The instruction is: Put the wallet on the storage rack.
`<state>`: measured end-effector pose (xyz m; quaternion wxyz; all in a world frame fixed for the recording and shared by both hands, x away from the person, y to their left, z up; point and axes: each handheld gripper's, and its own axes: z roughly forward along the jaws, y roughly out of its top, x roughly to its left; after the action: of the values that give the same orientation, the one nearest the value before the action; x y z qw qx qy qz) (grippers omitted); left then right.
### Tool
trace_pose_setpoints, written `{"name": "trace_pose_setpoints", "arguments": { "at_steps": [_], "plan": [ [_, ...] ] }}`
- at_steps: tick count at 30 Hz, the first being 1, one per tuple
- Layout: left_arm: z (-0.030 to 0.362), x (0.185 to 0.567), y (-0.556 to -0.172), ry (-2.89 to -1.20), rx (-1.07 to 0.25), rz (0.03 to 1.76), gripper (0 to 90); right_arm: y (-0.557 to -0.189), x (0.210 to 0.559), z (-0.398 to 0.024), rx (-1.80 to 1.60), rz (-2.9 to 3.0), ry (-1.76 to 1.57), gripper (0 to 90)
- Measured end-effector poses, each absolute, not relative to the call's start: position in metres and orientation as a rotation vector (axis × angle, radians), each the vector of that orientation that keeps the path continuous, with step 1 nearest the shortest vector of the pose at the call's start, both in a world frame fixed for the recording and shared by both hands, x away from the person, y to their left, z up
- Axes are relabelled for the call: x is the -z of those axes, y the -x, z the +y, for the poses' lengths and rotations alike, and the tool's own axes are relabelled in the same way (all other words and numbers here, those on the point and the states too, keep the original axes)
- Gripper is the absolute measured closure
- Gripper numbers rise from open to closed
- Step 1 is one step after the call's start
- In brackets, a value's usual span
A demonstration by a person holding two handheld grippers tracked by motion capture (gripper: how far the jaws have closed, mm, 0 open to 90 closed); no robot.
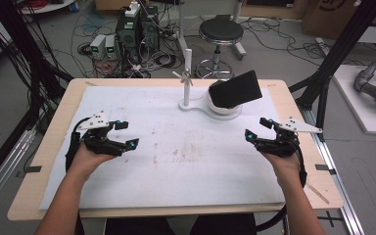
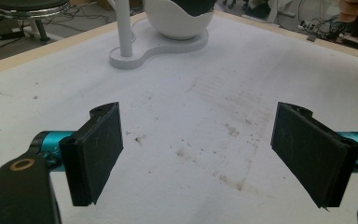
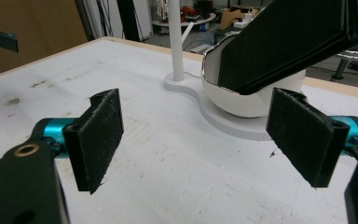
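Note:
A flat black slab (image 1: 235, 89) leans tilted in a white bowl (image 1: 220, 110) that shares a white base with a thin upright post (image 1: 187, 73) at the back middle of the table. In the right gripper view the slab (image 3: 289, 42) rises out of the bowl (image 3: 242, 100) just beyond the jaws. My right gripper (image 1: 256, 129) hovers low at the right, open, nothing between its pads (image 3: 98, 135). At the left my left gripper (image 1: 128, 134) is open and empty above the stained mat (image 2: 205, 121); its view has the post (image 2: 123, 28) and bowl (image 2: 179, 23) far ahead.
A white foam mat (image 1: 176, 181) covers most of the wooden table (image 1: 54, 142). Beyond the far edge stand a black stool (image 1: 220, 32), computer boxes (image 1: 137, 29) and loose cables on the floor. Black frame struts (image 1: 338, 54) rise at the right.

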<state>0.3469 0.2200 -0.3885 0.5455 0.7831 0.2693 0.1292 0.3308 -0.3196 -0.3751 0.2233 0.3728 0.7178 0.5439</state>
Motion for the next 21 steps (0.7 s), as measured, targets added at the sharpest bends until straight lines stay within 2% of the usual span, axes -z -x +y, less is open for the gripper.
{"name": "trace_pose_setpoints", "arguments": {
  "at_steps": [3, 21],
  "plan": [
    [0.2203, 0.3897, -0.3471, -1.869, -0.334, 0.658, 16.6, -0.3294, 0.3756, -0.3186, -1.504, 1.980, -1.031, 19.0],
    [0.2195, 0.3911, -0.3483, -1.877, -0.313, 0.661, 16.6, -0.3313, 0.3771, -0.3162, -1.501, 1.986, -1.032, 19.0]
  ]
}}
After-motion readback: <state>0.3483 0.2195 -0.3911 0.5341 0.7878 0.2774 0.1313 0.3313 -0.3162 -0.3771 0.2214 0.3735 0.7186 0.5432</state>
